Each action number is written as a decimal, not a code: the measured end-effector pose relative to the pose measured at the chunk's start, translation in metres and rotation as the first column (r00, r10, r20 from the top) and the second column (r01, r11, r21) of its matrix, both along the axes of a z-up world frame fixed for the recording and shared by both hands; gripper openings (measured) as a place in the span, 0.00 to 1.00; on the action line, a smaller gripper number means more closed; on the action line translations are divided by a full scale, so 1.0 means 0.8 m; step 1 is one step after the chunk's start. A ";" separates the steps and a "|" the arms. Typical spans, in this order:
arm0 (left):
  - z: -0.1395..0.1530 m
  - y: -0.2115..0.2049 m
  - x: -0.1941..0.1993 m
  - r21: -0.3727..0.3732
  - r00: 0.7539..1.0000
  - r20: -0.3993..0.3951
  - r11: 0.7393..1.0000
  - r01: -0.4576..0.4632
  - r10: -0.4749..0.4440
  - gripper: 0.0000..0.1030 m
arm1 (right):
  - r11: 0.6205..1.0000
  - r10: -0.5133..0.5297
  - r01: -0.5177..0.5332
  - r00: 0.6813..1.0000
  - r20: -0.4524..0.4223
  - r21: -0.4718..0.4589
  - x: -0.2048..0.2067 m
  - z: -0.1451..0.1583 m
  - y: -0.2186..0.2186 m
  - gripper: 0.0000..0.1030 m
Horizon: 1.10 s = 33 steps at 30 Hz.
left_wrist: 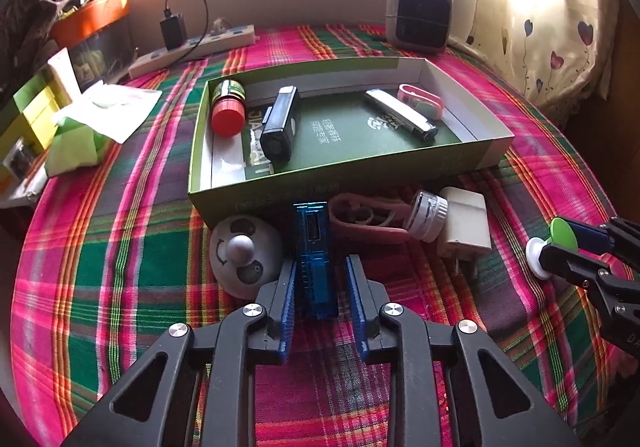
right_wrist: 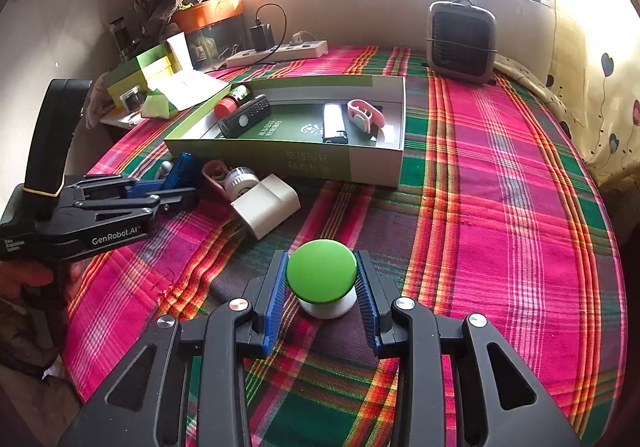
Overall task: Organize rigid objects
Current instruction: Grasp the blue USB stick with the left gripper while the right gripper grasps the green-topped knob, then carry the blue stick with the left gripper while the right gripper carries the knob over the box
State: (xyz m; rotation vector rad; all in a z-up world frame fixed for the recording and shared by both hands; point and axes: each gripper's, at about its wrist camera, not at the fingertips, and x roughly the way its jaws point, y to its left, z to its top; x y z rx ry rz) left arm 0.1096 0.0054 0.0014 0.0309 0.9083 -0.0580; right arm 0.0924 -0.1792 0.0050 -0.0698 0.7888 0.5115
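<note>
With the right gripper (right_wrist: 322, 279) fingers clamped on the green knob (right_wrist: 321, 273) and the left gripper (left_wrist: 320, 283) fingers narrow around the blue box (left_wrist: 314, 243) on the table, next comes lifting both into the tray (left_wrist: 496, 151).

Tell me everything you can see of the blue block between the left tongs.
The blue block is translucent blue plastic, long and boxy, with a USB-style slot in its top face. It lies on the plaid cloth just before the green box, between the left tongs, whose pads flank its sides; full contact is unclear.
</note>
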 end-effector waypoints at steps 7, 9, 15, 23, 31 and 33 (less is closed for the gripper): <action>0.000 0.005 0.000 -0.007 1.000 0.001 1.000 -0.012 0.012 0.15 | 1.000 0.000 0.000 1.000 -0.002 0.001 0.001 0.000 0.000 0.33; 0.000 0.006 0.000 -0.016 1.000 0.003 1.000 -0.014 0.014 0.15 | 1.000 -0.002 0.002 1.000 -0.002 -0.001 0.000 0.000 0.000 0.33; 0.001 0.008 -0.002 -0.025 1.000 0.008 0.999 -0.020 0.020 0.15 | 1.000 -0.004 0.004 1.000 0.000 -0.006 -0.001 -0.001 0.000 0.33; 0.005 0.008 -0.005 -0.031 1.000 0.019 0.999 -0.020 0.020 0.15 | 1.000 -0.008 0.008 1.000 -0.001 -0.005 0.000 -0.001 -0.001 0.33; 0.011 0.008 -0.010 -0.042 1.000 0.030 0.999 -0.008 0.009 0.15 | 1.000 -0.009 0.009 1.000 -0.001 0.003 -0.001 0.001 -0.002 0.33; 0.015 0.007 -0.011 -0.045 0.999 0.036 0.999 -0.004 0.005 0.15 | 1.000 -0.008 0.008 1.000 -0.001 0.006 -0.001 0.002 -0.002 0.33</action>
